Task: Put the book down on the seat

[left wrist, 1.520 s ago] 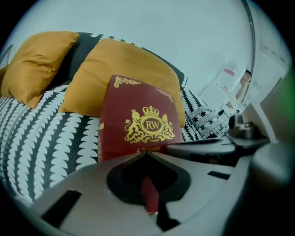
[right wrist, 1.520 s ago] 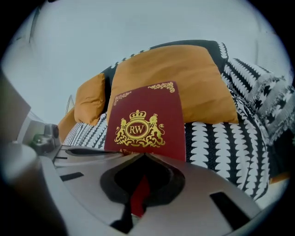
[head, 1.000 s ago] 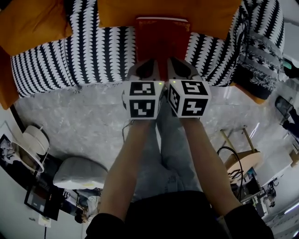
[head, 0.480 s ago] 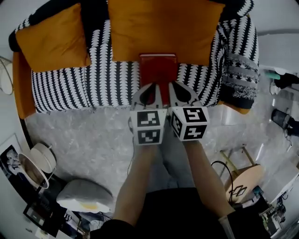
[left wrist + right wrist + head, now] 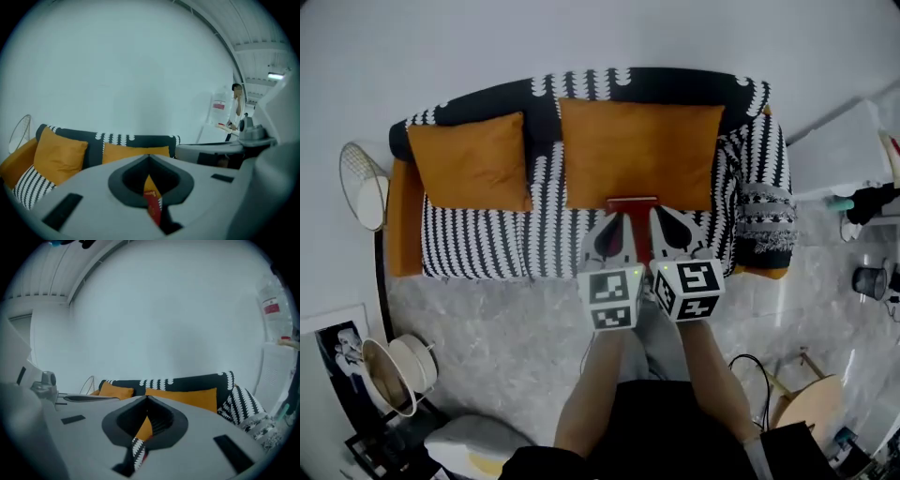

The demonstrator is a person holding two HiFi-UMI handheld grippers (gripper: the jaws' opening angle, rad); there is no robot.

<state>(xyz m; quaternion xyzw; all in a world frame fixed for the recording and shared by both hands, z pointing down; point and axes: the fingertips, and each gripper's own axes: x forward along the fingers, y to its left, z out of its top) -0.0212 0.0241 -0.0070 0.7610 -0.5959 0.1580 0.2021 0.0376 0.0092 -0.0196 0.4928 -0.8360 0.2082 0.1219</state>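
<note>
Resting on striped sofa (image 5: 487, 246), red book (image 5: 631, 202), cover print unreadable.

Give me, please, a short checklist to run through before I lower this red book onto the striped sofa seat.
1. Left tongs shut on the red rectangular book: ok.
2. Right tongs shut on the book: ok.
3. Bare landing spot on the black-and-white striped sofa seat: ok, in front of the large orange cushion.
4. Book level: cannot tell.
5. Book resting on the seat: not ok, held in the air.
</note>
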